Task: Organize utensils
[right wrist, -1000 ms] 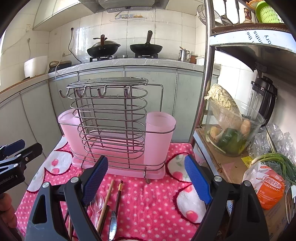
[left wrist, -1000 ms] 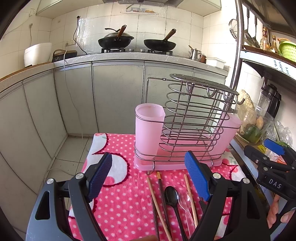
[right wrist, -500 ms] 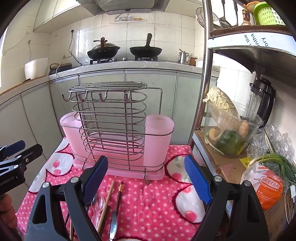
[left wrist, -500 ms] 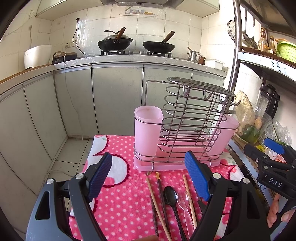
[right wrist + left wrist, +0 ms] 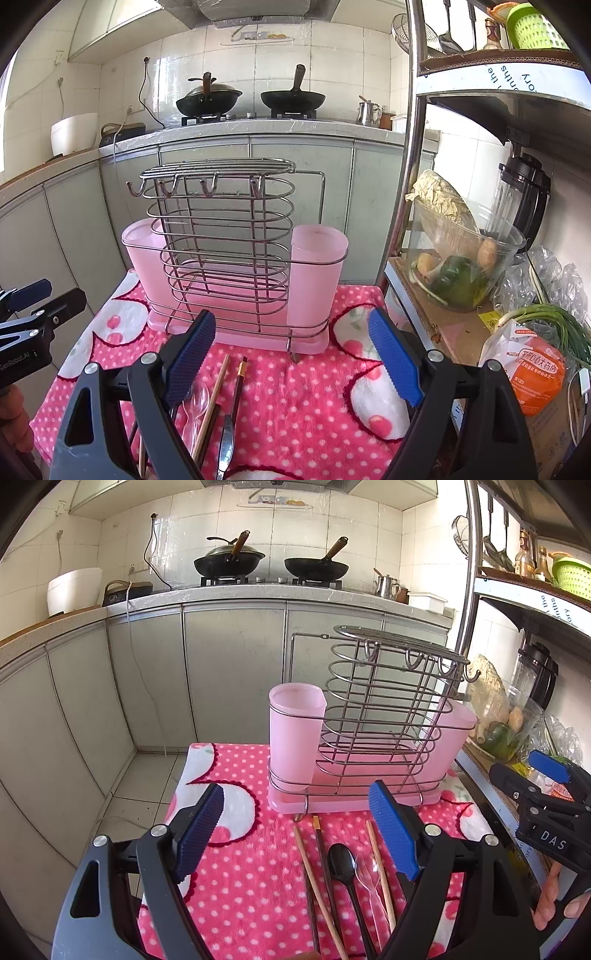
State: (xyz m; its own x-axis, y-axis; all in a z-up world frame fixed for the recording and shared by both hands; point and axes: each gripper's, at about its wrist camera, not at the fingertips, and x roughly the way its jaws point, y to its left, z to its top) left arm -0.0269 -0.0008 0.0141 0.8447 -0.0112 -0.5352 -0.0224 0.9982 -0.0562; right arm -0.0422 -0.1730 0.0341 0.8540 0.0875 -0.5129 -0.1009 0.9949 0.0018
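A wire utensil rack [image 5: 384,716] with a pink cup [image 5: 295,734] at each end stands on a pink dotted cloth [image 5: 251,886]; it also shows in the right wrist view [image 5: 229,251]. Before it lie wooden chopsticks [image 5: 314,871], a black spoon [image 5: 341,860] and a clear plastic spoon [image 5: 365,875]. The right wrist view shows the chopsticks [image 5: 212,402], the clear spoon [image 5: 197,397] and a metal spoon [image 5: 225,443]. My left gripper [image 5: 299,834] is open and empty above the utensils. My right gripper [image 5: 291,354] is open and empty, right of them.
A metal shelf [image 5: 410,184] stands at the right with a glass bowl of vegetables [image 5: 458,254], a blender [image 5: 524,199], green onions [image 5: 550,321] and an orange packet [image 5: 535,373]. Kitchen cabinets [image 5: 229,672] with two woks [image 5: 229,559] lie behind. The cloth's left edge drops to the floor [image 5: 140,790].
Both grippers have drawn back slightly and tilted down; the rack sits a little lower and farther in both views. Nothing was grasped.
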